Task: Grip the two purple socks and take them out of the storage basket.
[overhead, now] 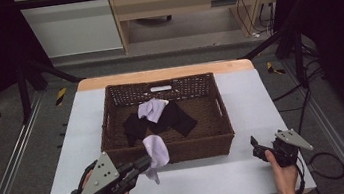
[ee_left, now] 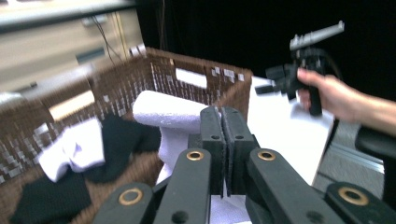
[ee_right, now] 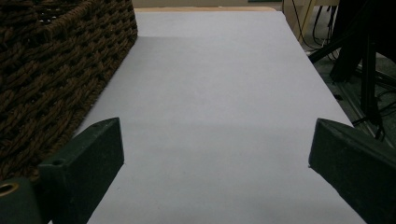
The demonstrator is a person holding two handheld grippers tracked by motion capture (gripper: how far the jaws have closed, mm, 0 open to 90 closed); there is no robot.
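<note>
A brown wicker basket stands mid-table. Inside lie a pale white sock and black socks. Another white sock hangs over the basket's front rim and down onto the table. My left gripper is shut on it just in front of the basket. In the left gripper view the jaws are pressed together with that sock bulging beyond them, over the basket. My right gripper rests at the basket's front right corner, open and empty; its jaws stand wide over the bare table.
The white table runs free to the right of the basket wall. The left gripper view shows the right gripper and the hand holding it farther off. Black frame bars and cables ring the table; wooden furniture stands behind.
</note>
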